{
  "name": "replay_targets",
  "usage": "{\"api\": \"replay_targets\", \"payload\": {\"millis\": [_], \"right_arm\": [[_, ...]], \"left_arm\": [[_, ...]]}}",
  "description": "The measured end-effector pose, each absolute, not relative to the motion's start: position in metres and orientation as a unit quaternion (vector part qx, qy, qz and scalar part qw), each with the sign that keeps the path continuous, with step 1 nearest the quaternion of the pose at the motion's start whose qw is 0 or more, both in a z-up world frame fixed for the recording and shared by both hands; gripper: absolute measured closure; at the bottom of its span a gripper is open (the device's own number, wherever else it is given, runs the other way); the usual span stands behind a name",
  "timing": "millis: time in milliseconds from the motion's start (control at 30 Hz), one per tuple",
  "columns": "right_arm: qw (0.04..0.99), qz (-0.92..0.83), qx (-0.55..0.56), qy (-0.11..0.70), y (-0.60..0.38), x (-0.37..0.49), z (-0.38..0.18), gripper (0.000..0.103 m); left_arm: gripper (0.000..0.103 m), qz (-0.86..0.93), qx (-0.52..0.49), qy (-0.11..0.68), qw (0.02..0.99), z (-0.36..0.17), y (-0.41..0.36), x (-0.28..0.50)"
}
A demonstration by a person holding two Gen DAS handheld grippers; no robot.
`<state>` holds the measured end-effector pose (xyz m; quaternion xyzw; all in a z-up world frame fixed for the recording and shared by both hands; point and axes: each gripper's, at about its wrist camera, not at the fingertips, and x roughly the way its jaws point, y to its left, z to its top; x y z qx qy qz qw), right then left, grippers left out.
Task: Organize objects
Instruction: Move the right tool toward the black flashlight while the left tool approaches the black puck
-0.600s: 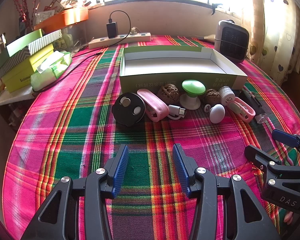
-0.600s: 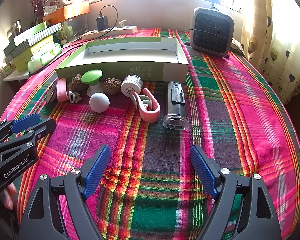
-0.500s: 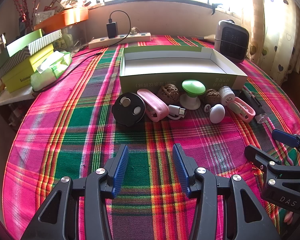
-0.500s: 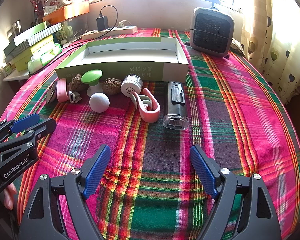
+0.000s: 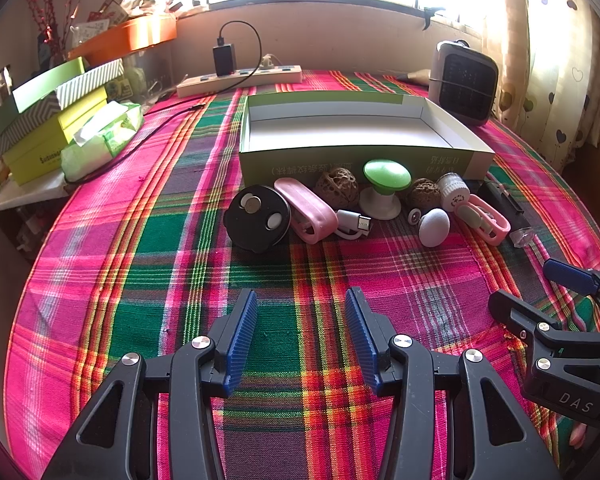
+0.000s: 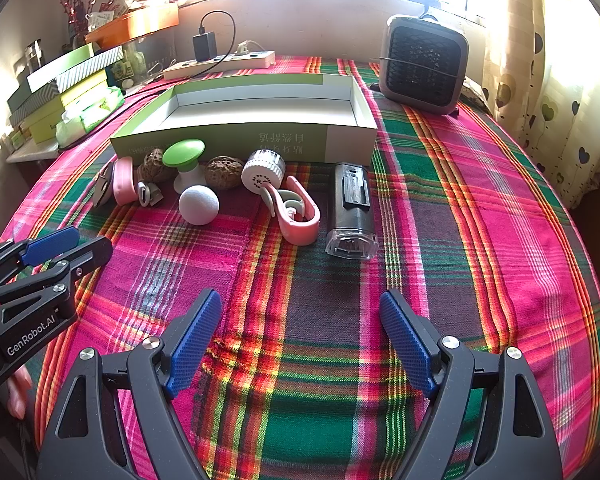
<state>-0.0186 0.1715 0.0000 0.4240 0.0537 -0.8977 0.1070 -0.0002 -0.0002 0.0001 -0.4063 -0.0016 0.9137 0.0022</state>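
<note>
An empty green and white box (image 5: 356,156) (image 6: 244,142) lies on the plaid cloth. In front of it lie a black round disc (image 5: 257,219), a pink case (image 5: 306,210), two walnuts (image 5: 337,187), a green-topped knob (image 5: 386,178) (image 6: 184,154), a white ball (image 5: 434,226) (image 6: 199,205), a white round cap (image 6: 263,171), a pink clip (image 6: 298,212) and a black device with a clear end (image 6: 352,210). My left gripper (image 5: 301,312) is open and empty, well short of the row. My right gripper (image 6: 300,316) is open wider and empty, in front of the black device.
A grey fan heater (image 6: 424,64) stands at the back right. A power strip with a charger (image 5: 240,76) lies behind the box. Stacked green boxes and a tissue pack (image 5: 100,136) sit at the left edge. A curtain (image 6: 560,80) hangs on the right.
</note>
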Motion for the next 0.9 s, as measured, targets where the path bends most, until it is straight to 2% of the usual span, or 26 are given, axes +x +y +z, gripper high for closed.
{"api": "replay_targets", "payload": {"millis": [233,467,667,900], "right_arm": [[0.128,-0.895,0.424,0.043,0.185,-0.020,0.000,0.021],[0.097,-0.901,0.420,0.040,0.201,-0.025,0.005,0.021],[0.080,-0.904,0.415,0.062,0.203,-0.040,0.009,0.021],[0.082,-0.900,0.426,0.052,0.209,-0.055,0.006,0.021]], "left_arm": [[0.058,0.910,-0.413,0.007,0.031,0.001,-0.009,-0.004],[0.058,0.908,-0.416,-0.006,0.057,0.004,-0.017,-0.009],[0.058,0.906,-0.420,-0.024,0.048,0.004,-0.033,-0.021],[0.058,0.903,-0.425,-0.047,0.035,0.004,-0.050,-0.038]]}}
